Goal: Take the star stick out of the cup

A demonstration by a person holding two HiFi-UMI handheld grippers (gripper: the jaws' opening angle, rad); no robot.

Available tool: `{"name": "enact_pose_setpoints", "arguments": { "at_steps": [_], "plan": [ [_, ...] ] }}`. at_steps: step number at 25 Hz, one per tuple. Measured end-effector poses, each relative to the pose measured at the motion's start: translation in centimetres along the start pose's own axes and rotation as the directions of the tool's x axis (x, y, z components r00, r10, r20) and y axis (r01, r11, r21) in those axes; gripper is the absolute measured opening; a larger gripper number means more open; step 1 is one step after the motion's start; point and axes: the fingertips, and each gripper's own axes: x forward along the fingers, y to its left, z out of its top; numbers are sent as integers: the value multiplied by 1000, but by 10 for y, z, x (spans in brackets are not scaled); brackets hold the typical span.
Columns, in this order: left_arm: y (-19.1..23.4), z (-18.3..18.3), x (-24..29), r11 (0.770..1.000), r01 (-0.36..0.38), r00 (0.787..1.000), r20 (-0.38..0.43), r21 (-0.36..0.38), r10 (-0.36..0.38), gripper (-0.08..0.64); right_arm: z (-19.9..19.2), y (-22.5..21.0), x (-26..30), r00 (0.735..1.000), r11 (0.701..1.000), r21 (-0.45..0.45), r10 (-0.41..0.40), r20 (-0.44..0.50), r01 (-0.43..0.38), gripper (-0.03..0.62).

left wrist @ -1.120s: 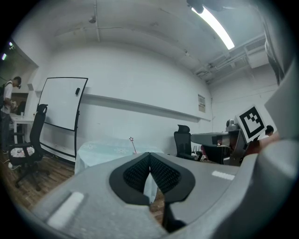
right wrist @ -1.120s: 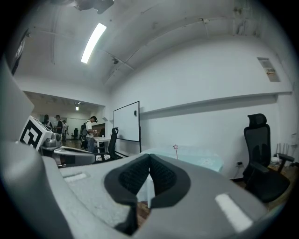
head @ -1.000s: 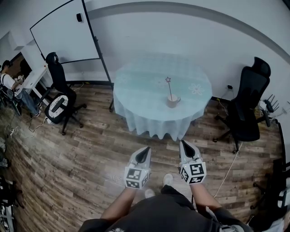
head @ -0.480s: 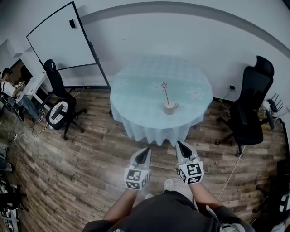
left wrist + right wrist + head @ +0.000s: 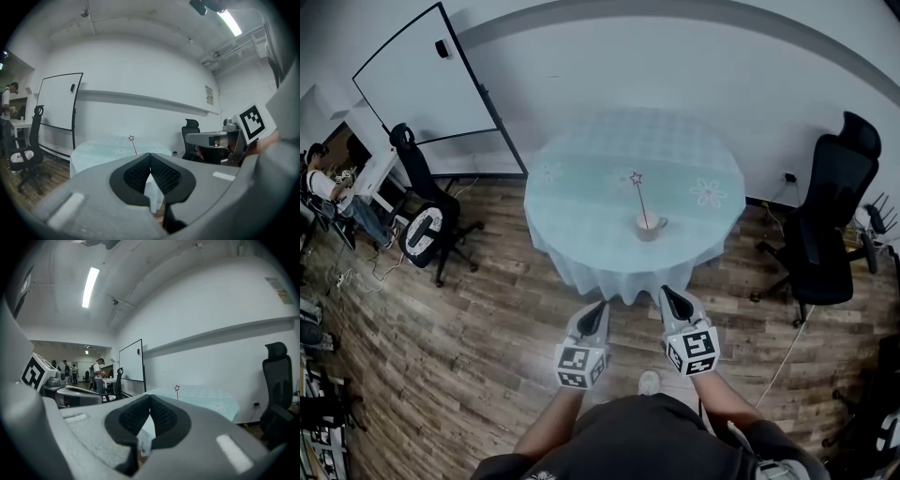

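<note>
Right claw (image 5: 150, 397) closed; slim star stick (image 5: 641, 199)

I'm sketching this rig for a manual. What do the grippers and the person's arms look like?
Left gripper and right gripper match: pale grey bodies tapering to black ribbed pads, each with a black-and-white marker cube. The person wears a dark top.

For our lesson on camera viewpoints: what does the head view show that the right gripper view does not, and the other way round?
Only the head view shows the cup that holds the stick's foot, and the person's shoe. Only the right gripper view shows the ceiling light strip. Both show the star stick, the round table, the whiteboard and the tall black chair.
</note>
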Motion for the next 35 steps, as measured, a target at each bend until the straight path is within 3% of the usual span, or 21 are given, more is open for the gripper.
{"name": "enact_pose_setpoints", "arguments": {
  "at_steps": [11, 21, 35],
  "plan": [
    [7, -3, 26, 999, -35, 999, -9, -35, 35, 5, -4, -19, 21, 1000, 1000, 0, 28, -14, -28, 3],
    [36, 18, 80, 999, 36, 999, 22, -27, -35, 5, 3, -24, 76, 999, 999, -41, 1, -40, -2, 3],
    [120, 32, 148, 994, 113, 994, 12, -9, -113, 5, 18, -33, 178, 995, 996, -57, -77, -59, 74, 3]
  ]
}}
